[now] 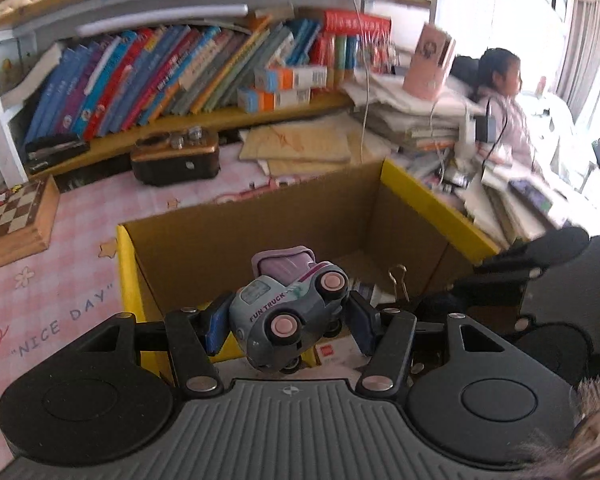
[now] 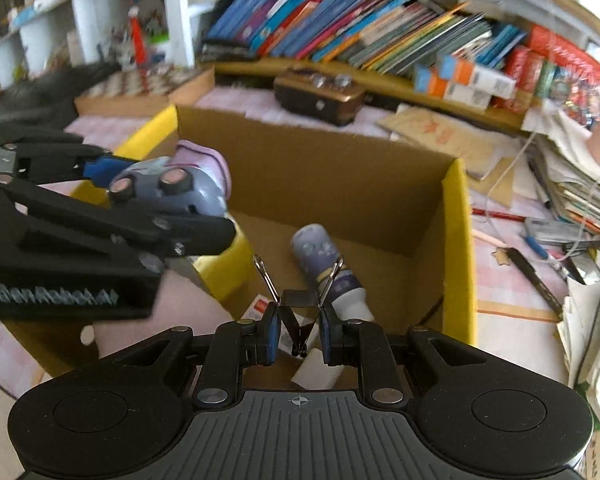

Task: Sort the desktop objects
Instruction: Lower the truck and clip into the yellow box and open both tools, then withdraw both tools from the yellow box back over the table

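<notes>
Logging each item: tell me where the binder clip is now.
The black binder clip sits between the right gripper fingers, held over the cardboard box, above the bottle lying inside.

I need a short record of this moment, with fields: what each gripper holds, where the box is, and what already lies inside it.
left gripper: shut on toy truck, held above the near left edge of the box
right gripper: shut on binder clip, held over the box
cardboard box: open, yellow-edged, on the pink desk mat
inside box: purple-and-white bottle lying on its side; some small cartons, not clear
</notes>
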Tool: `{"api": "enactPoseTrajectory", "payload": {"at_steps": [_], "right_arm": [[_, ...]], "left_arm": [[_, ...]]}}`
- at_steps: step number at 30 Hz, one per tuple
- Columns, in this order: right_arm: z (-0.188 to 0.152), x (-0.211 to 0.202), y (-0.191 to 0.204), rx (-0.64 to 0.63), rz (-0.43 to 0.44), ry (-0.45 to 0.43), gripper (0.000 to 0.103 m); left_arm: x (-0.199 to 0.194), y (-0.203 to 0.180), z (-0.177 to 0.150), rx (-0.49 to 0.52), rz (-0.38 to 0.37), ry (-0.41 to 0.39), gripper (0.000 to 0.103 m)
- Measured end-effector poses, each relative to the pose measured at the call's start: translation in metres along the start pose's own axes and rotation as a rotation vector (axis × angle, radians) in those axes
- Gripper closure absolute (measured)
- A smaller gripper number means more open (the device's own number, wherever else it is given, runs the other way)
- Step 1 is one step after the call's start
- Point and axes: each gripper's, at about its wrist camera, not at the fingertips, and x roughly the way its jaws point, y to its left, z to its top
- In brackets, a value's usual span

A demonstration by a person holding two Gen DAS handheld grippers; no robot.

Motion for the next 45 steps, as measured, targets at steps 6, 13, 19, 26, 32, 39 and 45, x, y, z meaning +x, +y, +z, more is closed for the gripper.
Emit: {"api": "enactPoseTrajectory", "payload": {"at_steps": [6,13,19,26,32,39,45], "right_arm": [[0.002,0.012,0.008,-0.078,0.027,0.071,0.083],[0.004,0.016,0.012,-0.116,0.038,0.112,0.083],[0.002,0.010,0.013,-0.107,0.026,0.078,0.080],[-0.013,-0.018,0.013,-0.055,0.007,-0.018,0.079],[-0.023,-0.053,0.016,0.003,-0.002,-0.142,0.076],[-0.036,-0.082,0.030,0.053,-0.007,-0.255,0.075],[-0.050,-0.097,0.050,0.113,-0.004,-0.282,0.075]], "left_arm": [[0.010,-0.006,-0.003,0.049,0.018,0.031,0.047],[0.010,-0.009,-0.005,0.067,0.036,0.031,0.046],[0.004,-0.006,-0.005,0.035,0.079,0.020,0.025],[-0.032,-0.010,-0.014,0.063,0.101,-0.078,0.017],[-0.074,-0.007,-0.027,-0.018,0.148,-0.176,0.013],[-0.116,0.003,-0.054,-0.111,0.222,-0.251,0.010],[-0.148,0.015,-0.081,-0.173,0.256,-0.279,0.007]]}}
